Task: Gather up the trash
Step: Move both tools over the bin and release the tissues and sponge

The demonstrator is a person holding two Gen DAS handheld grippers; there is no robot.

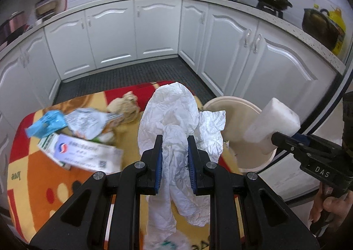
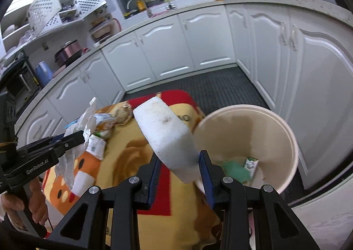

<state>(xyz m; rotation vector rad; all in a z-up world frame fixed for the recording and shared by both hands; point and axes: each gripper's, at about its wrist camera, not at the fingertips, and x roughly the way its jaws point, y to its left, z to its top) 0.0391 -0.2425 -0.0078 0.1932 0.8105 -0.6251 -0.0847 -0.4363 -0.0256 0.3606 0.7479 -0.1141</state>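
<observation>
Trash litters a patterned cloth (image 1: 33, 172) amid white kitchen cabinets (image 1: 154, 29).

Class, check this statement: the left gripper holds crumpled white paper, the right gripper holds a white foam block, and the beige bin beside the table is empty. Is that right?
Not quite. The beige bin is not empty: the right wrist view shows a green piece and a small carton at its bottom. The rest stands.
</observation>
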